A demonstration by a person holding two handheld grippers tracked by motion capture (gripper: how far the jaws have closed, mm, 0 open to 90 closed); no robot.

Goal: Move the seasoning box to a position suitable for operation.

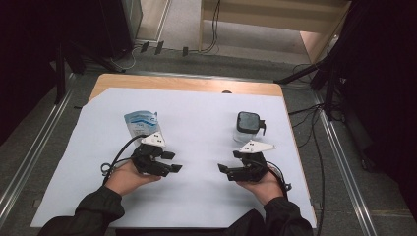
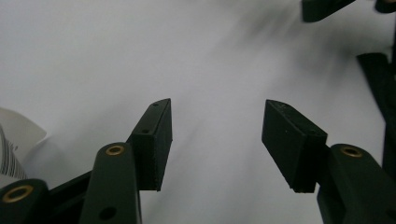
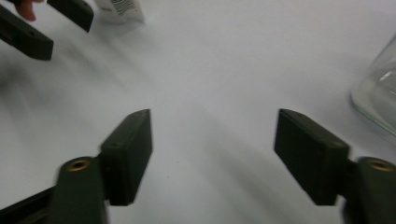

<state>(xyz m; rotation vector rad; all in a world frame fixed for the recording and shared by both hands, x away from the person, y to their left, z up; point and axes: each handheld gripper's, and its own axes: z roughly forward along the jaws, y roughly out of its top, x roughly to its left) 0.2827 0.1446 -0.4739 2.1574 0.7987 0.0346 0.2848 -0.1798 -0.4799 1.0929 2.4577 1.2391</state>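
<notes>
A blue and white pouch (image 1: 141,122) lies on the white sheet (image 1: 196,132) at the left. A clear glass jar (image 1: 247,129) with a dark lid stands at the right; its glass wall (image 3: 378,100) shows at the edge of the right gripper view. My left gripper (image 1: 172,162) sits just in front of the pouch, pointing toward the middle, jaws open and empty (image 2: 217,135). A corner of the pouch (image 2: 16,149) shows beside it. My right gripper (image 1: 228,169) faces it from in front of the jar, also open with nothing between its pads (image 3: 212,154).
The wooden table (image 1: 187,84) carries the white sheet; bare sheet lies between the two grippers. Dark stands and cables (image 1: 314,142) run along the table's right side, and metal rails (image 1: 344,162) flank the table on the floor.
</notes>
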